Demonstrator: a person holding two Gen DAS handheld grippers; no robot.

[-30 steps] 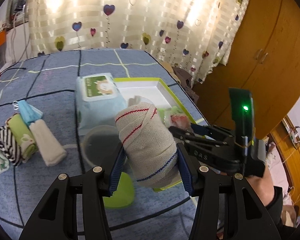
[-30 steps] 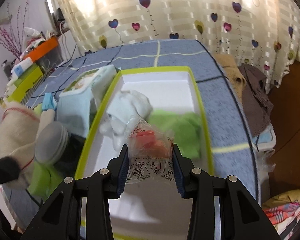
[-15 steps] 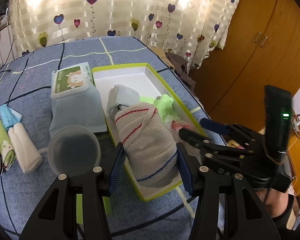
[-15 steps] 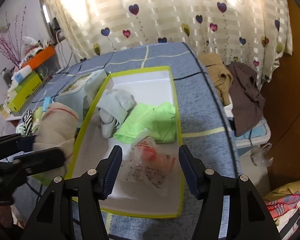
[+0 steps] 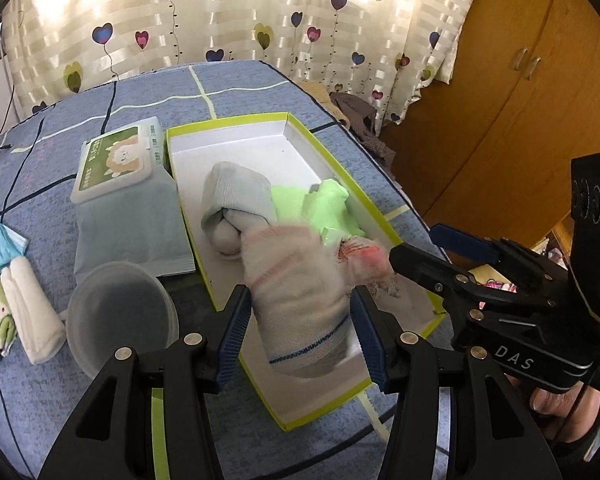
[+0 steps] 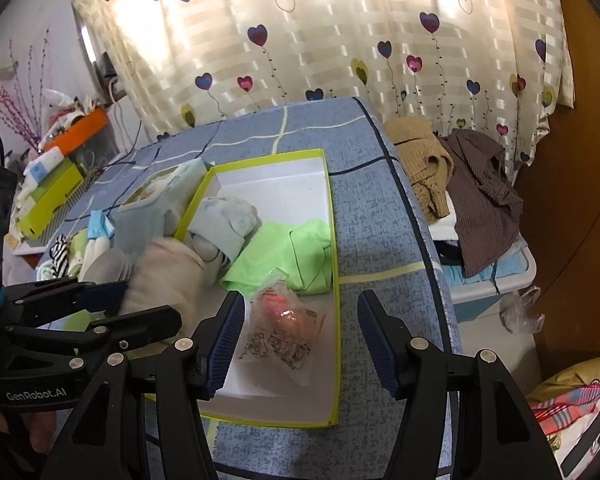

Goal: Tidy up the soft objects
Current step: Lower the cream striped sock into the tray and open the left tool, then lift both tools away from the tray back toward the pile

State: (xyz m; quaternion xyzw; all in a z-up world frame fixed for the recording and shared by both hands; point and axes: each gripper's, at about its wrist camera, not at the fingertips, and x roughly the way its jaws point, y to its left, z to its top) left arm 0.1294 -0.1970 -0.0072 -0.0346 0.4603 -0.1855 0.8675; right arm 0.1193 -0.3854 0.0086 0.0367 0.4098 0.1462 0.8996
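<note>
A heart-patterned curtain (image 5: pixel 260 20) hangs behind a table (image 5: pixel 240 88) covered in blue cloth with a line grid, and a wooden wardrobe (image 5: pixel 500 128) stands to the right. On the table lies a shallow white box with a lime-green rim (image 5: pixel 300 152), its long side running away from the cameras.

The left claw (image 5: pixel 302 320) has its blue pads on either side of a rolled cream bandage (image 5: pixel 300 300) with thin red and blue stripes. The roll is blurred, so I cannot tell whether the pads press on it. It sits over the near half of the box, its long axis running roughly along the box's length, with the far end tilted toward a rolled grey sock (image 5: pixel 236 200).

Just right of the sock lies a crumpled green cloth (image 5: pixel 320 208), and nearer the front a clear packet with red contents (image 6: pixel 288 320) rests on the box floor. The right claw (image 6: pixel 300 332) hovers above that packet, spread wide and touching nothing.

Left of the box are a pack of wet wipes (image 5: pixel 120 200), a translucent cup (image 5: pixel 120 320) and a few small rolled cloths (image 5: pixel 24 304).
</note>
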